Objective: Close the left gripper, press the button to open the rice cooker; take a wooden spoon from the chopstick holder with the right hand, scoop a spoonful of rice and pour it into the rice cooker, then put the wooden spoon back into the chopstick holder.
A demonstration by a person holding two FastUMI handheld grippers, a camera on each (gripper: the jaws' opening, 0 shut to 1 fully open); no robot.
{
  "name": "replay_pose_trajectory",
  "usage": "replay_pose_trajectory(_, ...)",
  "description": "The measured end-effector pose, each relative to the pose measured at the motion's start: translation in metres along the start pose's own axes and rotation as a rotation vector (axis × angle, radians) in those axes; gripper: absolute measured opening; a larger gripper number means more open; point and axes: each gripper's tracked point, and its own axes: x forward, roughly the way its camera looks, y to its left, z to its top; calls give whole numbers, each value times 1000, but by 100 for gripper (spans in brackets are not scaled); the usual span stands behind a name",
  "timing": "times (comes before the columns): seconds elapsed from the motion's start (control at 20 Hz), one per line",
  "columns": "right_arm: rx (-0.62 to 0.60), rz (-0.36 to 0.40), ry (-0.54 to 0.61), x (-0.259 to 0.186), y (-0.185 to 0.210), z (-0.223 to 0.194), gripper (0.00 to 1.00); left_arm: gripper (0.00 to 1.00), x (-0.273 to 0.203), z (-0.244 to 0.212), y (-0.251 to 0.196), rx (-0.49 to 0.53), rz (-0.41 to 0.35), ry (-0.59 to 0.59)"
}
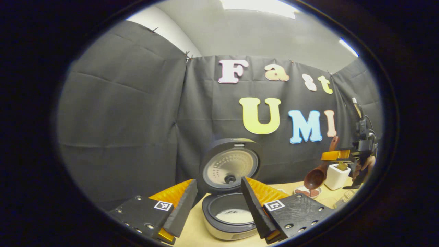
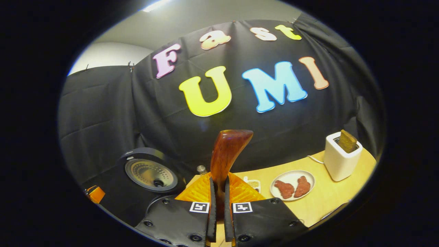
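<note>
Two fingers of the left gripper [image 1: 219, 206] stand wide apart at the bottom of the left gripper view, and they hold nothing. Between them, just past the tips, sits the round black and grey rice cooker [image 1: 229, 216] on the pale wooden table [image 1: 192, 233]. Its lid [image 1: 229, 167] is up, and there is white rice at the bottom of the pot.

Far to the right in that view, the right gripper [image 1: 337, 156] holds the brown wooden spoon [image 1: 317, 175] by its handle. The spoon bowl hangs low, over a small white plate [image 1: 308, 192] with reddish food on it. Just behind stands a small white toaster [image 1: 337, 176].

From the right gripper view, the right gripper [image 2: 219, 202] has its fingers nearly together, pressed on both sides of the spoon handle [image 2: 228, 154], which sticks up between them. To the left is the rice cooker [image 2: 144, 181] with its lid open. To the right lie the white plate [image 2: 308, 176] with two reddish pieces and the white toaster [image 2: 339, 159] with a brown slice in its slot, both on the table [image 2: 325, 202].
</note>
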Motion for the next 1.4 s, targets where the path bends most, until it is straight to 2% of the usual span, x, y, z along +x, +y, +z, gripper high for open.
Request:
replay_pose_trajectory(0.15,9,-76,-18,-14,-37,6,11,80,3,-1,-13,1,-23,3)
replay_pose_trajectory(0.45,1,-171,-35,-35,-96,12,11,82,6,4,-27,12,-40,-4)
replay_pose_trajectory(0.8,22,-290,8,-66,-175,1,11,80,8,8,-31,22,-33,-4)
replay_pose_trajectory(1.0,28,-362,21,-85,-211,-8,11,80,9,11,-38,29,-38,-9)
replay_pose_trajectory(1.4,-6,-448,57,-119,-261,-28,11,82,9,15,-62,36,-66,-10)
